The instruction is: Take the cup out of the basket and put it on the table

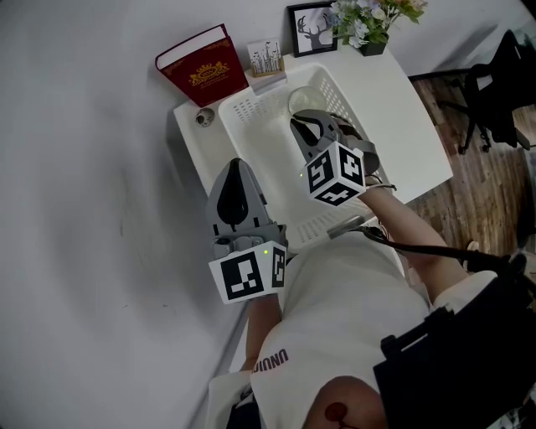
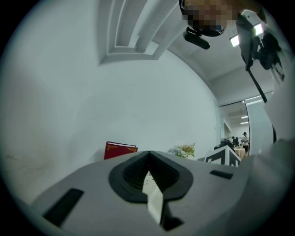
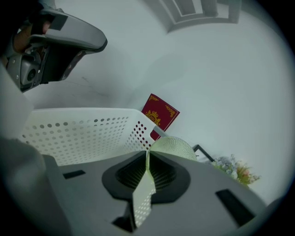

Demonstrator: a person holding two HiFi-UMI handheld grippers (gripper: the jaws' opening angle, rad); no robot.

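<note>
Pale green and thin-walled, the cup [image 1: 305, 100] sits within the outline of the white perforated basket [image 1: 251, 109], in its corner at about 1 o'clock in the head view. Its round mouth faces up toward the head camera, so its long axis runs roughly upright; how far it tilts, and whether its base touches the basket floor, I cannot tell. The right gripper [image 1: 301, 120] reaches in from 5 o'clock. In the right gripper view its jaws are closed on the cup's wall, a strip of dotted green pinched between them, with the rest of the cup [image 3: 173, 146] bulging just past the tips.

The basket lies on a white surface [image 1: 402, 117], which it largely covers. The left gripper [image 1: 237, 165] is held at the basket's 8 o'clock edge, its jaws together with nothing in them.

Along the far edge of the surface, against a plain pale grey wall [image 1: 84, 167]:
- a red book [image 1: 203, 74] with gold print, leaning at 11 o'clock of the basket
- a small card stand [image 1: 265, 57] at 12 o'clock
- a black-framed deer picture [image 1: 312, 29] at about 1 o'clock
- a pot of flowers [image 1: 373, 21] beyond the picture

A small round metal piece [image 1: 204, 117] rests on the surface at the basket's 10 o'clock corner. At 3 o'clock of the surface are a wooden floor [image 1: 469, 176] and a black chair [image 1: 498, 92].
</note>
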